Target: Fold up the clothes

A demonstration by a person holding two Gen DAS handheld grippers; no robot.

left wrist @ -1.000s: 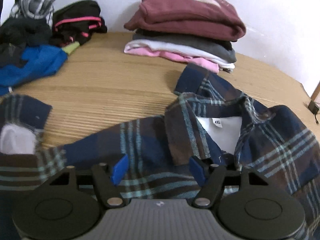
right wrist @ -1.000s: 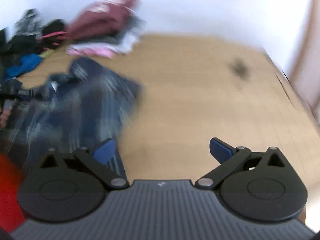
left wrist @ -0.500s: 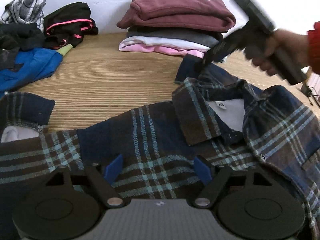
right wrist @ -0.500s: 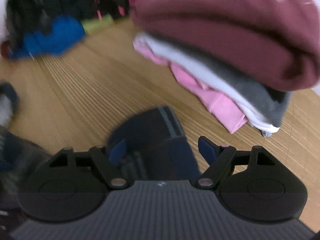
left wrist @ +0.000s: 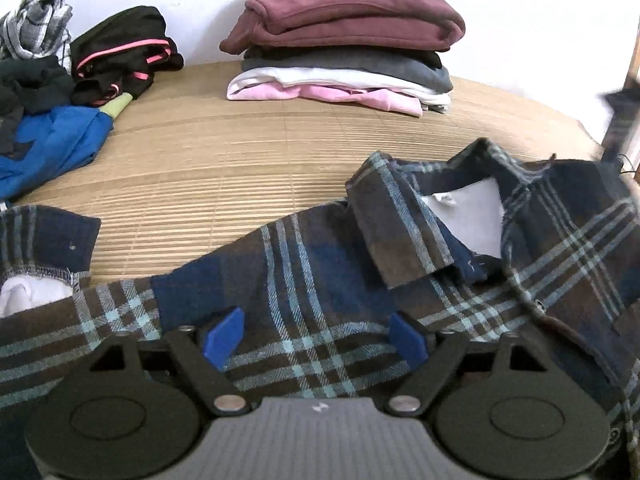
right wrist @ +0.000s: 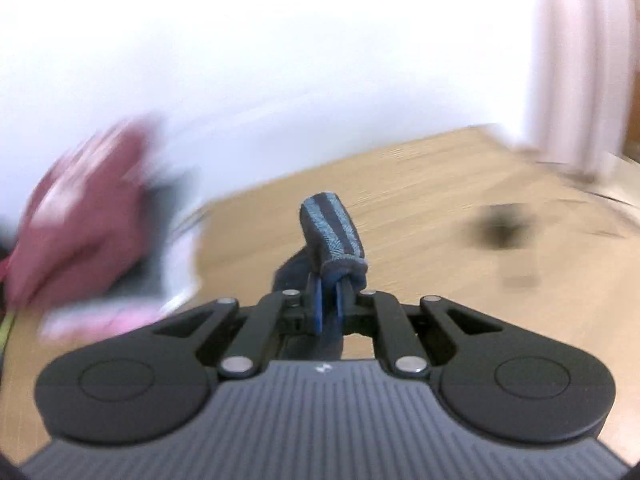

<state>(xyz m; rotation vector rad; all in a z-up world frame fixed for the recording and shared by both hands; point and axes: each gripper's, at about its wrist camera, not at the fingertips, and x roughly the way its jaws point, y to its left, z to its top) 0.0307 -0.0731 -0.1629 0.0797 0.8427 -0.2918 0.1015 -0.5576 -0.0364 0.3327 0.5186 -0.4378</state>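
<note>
A dark blue and brown plaid shirt (left wrist: 320,272) lies spread on the bamboo mat (left wrist: 220,160), collar (left wrist: 400,232) and white neck label (left wrist: 468,216) facing up. My left gripper (left wrist: 316,332) hovers low over the shirt's shoulder; its jaws are opening and only flat cloth lies under them, none pinched. In the blurred right wrist view my right gripper (right wrist: 328,304) is closing, its blue pads pressed on a folded bit of the shirt's sleeve cuff (right wrist: 332,236), which is lifted above the mat. A blurred strip of plaid (left wrist: 624,120) shows at the far right edge of the left wrist view.
A folded stack (left wrist: 344,40) with a maroon sweatshirt on top stands at the back by the white wall, seen blurred as the stack (right wrist: 88,220) on the left. Unfolded dark clothes (left wrist: 120,56) and a blue garment (left wrist: 52,144) lie back left. A small dark object (right wrist: 500,228) sits on the mat.
The right gripper closed on the sleeve cuff near the folded stack and swung it up and to the right, leaving the left view. The left fingers spread slightly wider.
</note>
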